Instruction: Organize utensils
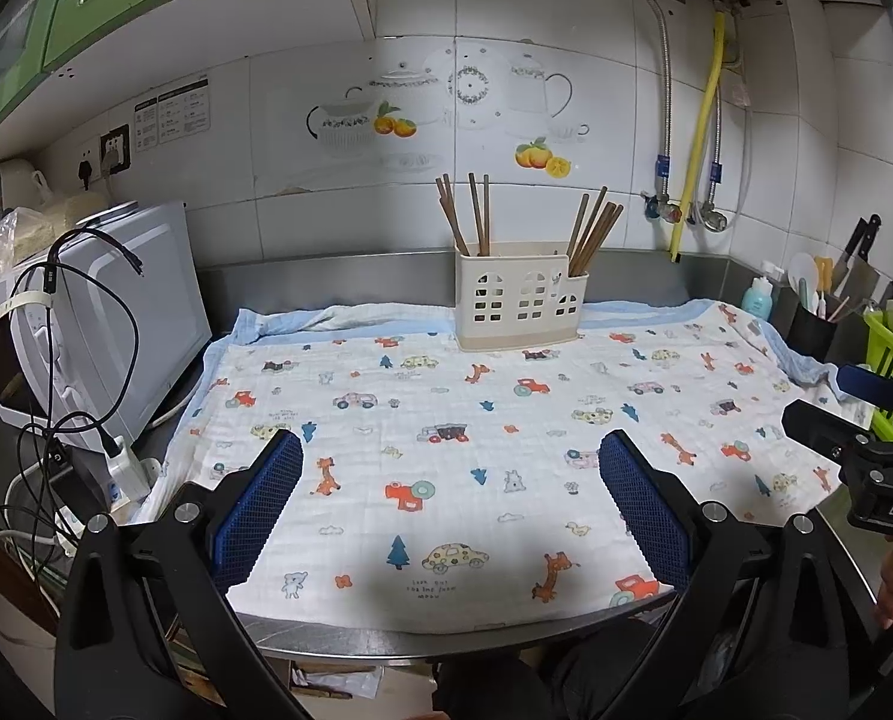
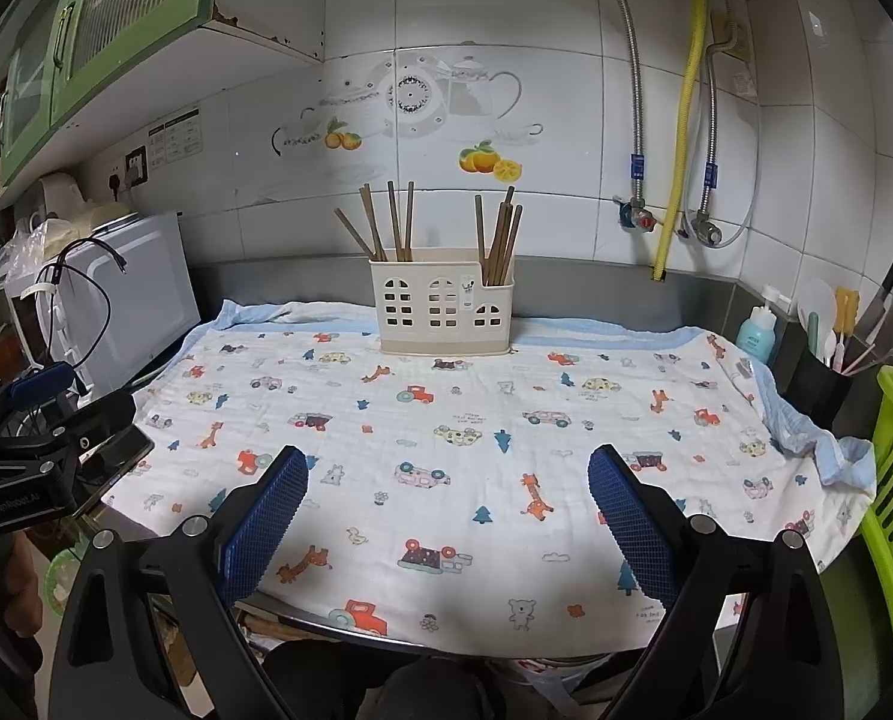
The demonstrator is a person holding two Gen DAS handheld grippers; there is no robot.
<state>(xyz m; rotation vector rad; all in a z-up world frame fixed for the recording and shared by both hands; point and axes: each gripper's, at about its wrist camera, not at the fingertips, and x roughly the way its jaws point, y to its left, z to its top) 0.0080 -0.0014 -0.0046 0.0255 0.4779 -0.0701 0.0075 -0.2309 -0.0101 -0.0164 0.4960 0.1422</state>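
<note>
Left tongs (image 1: 451,468): held released, blue pads spread wide, nothing gripped, above the printed cloth (image 1: 446,420).
Right tongs (image 2: 448,471): likewise spread apart and empty.
Chopsticks (image 1: 473,216): stood upright in two bunches in the cream holder (image 1: 521,309).
Holder: set on the cloth at the bench's back edge.

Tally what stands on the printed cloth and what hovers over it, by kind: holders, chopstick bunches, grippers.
Cream holder: 1
Chopstick bunches: 2, left bunch and right bunch, both in the holder
Grippers: 2, left gripper and right gripper, both open
Total: 5
</note>
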